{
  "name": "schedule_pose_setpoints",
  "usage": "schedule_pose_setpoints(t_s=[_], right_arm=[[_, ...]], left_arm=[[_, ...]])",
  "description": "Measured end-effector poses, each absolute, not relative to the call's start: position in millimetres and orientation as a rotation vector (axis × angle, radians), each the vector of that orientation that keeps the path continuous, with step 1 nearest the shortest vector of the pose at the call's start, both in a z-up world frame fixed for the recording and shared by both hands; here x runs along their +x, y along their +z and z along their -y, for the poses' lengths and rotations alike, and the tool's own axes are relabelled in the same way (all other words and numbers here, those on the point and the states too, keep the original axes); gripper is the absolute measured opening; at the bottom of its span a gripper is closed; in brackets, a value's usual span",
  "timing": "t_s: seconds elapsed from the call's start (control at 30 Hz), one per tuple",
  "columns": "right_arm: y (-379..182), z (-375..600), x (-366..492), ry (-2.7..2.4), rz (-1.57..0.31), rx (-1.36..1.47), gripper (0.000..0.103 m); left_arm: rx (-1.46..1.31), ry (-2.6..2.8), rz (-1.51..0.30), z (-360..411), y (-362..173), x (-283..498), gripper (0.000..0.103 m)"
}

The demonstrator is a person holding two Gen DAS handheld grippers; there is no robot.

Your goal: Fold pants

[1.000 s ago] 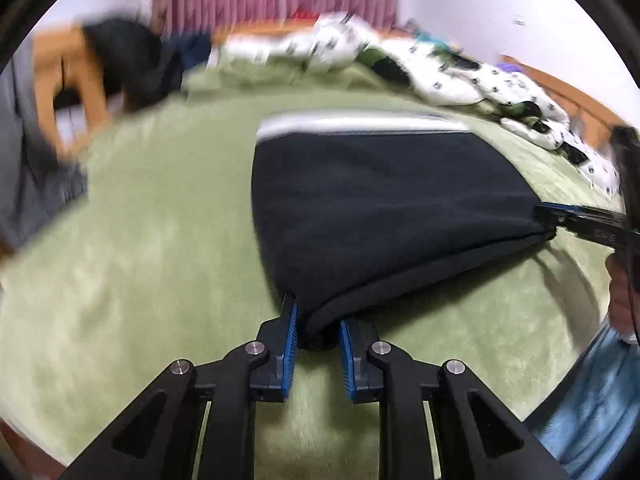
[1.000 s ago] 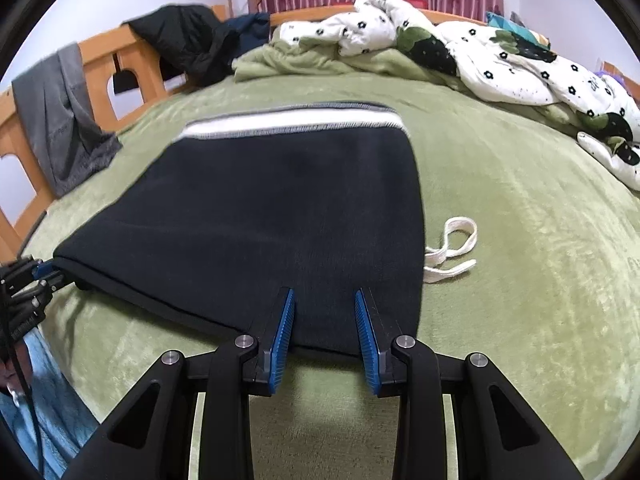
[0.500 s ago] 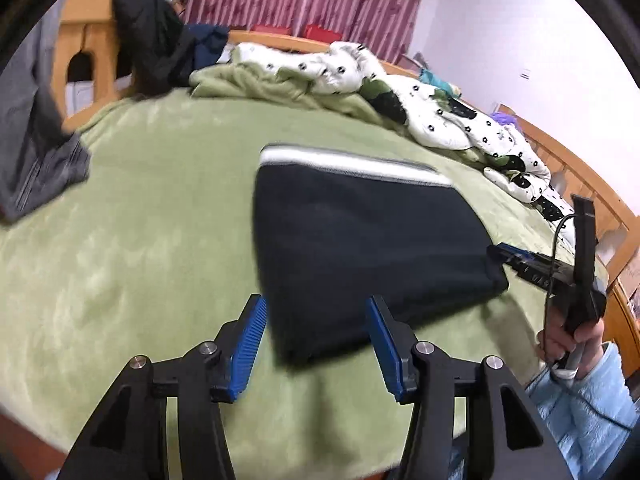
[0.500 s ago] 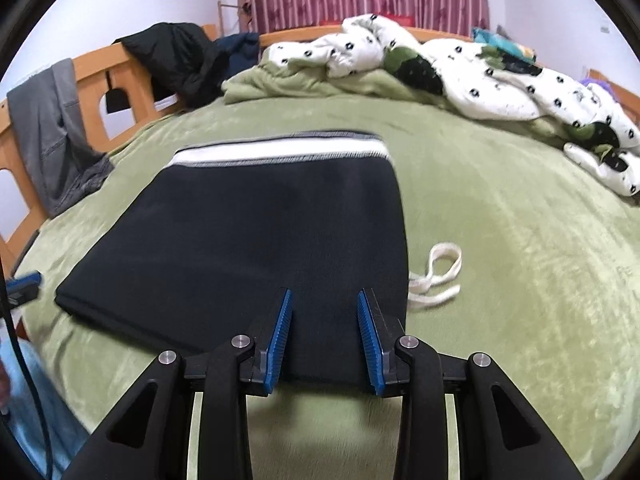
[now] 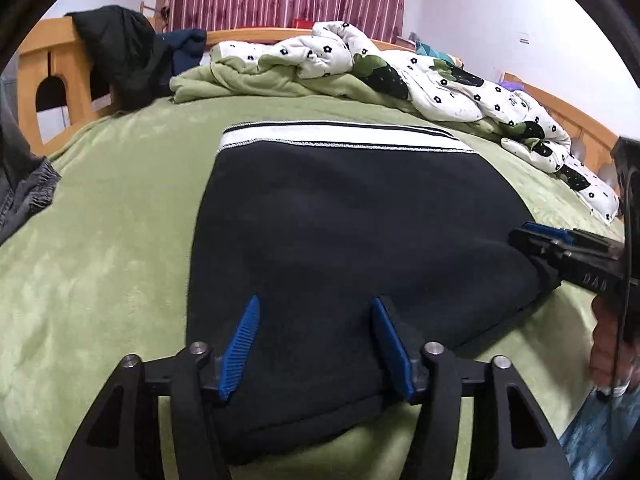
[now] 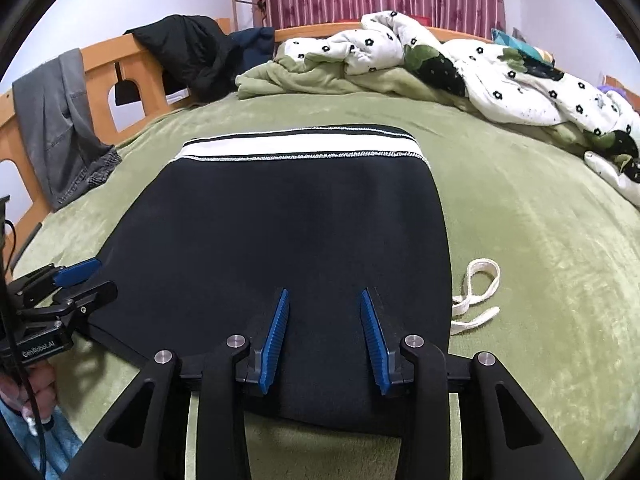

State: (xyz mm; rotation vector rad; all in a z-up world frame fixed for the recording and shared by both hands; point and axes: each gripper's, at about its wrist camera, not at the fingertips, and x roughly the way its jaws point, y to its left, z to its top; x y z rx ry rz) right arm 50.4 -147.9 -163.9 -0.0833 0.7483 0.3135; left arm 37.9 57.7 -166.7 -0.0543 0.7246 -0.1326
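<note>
The folded black pants [image 5: 352, 240] lie flat on the green bed, their white-striped waistband [image 5: 340, 138] at the far end. My left gripper [image 5: 316, 312] is open over the near left edge of the pants, holding nothing. My right gripper [image 6: 324, 304] is open over the near right edge of the pants [image 6: 288, 232], also empty. Each gripper shows at the side of the other's view: the right one [image 5: 560, 248] at the pants' right corner, the left one [image 6: 68, 284] at their left corner. A white drawstring [image 6: 478, 296] lies loose beside the pants.
A green blanket [image 6: 540, 260] covers the bed. A rumpled white flowered duvet [image 6: 500, 76] lies along the far side. Dark clothes [image 6: 188, 52] and grey trousers [image 6: 60, 128] hang on the wooden bed rail [image 6: 116, 60] at the left.
My left gripper let go of the pants' corner and opened. Both grippers now sit over the near edge of the pants, which lie flat.
</note>
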Motion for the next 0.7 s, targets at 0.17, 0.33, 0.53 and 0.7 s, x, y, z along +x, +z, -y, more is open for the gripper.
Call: schedule_pose_setpoints(t_s=[0.17, 0.33, 0.53, 0.7], right_arm=[[-164.7, 148.9, 55.5, 0.323, -0.771, -0.035, 0.05], [-168.3, 143.6, 53.2, 0.312, -0.756, -0.067, 0.053], [-167.7, 143.0, 54.9, 0.301, -0.78, -0.068, 0.053], [-167.6, 140.7, 49.9, 0.288, -0.78, -0.086, 0.053]], left_arm=[[-0.051, -0.122, -0.723, -54.3, -167.2, 40.8, 0.062], [-0.073, -0.105, -0.72, -54.6, -167.9, 39.1, 0.063], [-0.102, -0.081, -0.741, -55.2, -166.7, 42.5, 0.064], [-0.119, -0.071, -0.764, -57.3, -166.0, 43.8, 0.064]])
